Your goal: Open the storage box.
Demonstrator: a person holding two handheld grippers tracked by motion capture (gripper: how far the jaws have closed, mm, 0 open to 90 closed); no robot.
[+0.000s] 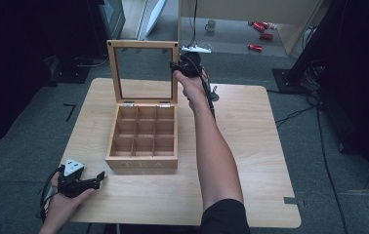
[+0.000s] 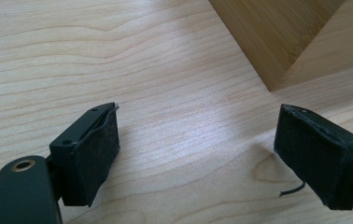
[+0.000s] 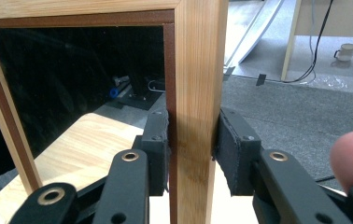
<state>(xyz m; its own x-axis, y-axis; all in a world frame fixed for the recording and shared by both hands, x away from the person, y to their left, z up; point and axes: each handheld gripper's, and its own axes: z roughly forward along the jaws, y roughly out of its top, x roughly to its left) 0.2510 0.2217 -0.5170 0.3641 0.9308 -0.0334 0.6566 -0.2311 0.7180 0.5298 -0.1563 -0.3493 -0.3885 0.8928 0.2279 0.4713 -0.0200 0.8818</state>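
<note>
Wooden tea box (image 1: 142,158), nine compartments, one lid (image 1: 142,45) between right tongs (image 3: 192,140).

Right gripper (image 3: 192,140) clamped at full reach, left gripper (image 1: 82,182) gaping, low.

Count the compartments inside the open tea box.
9, in a three-by-three grid inside the tea box: three along the hinged back, three across the middle, three at the lettered front. All look empty; none seem hidden.
</note>
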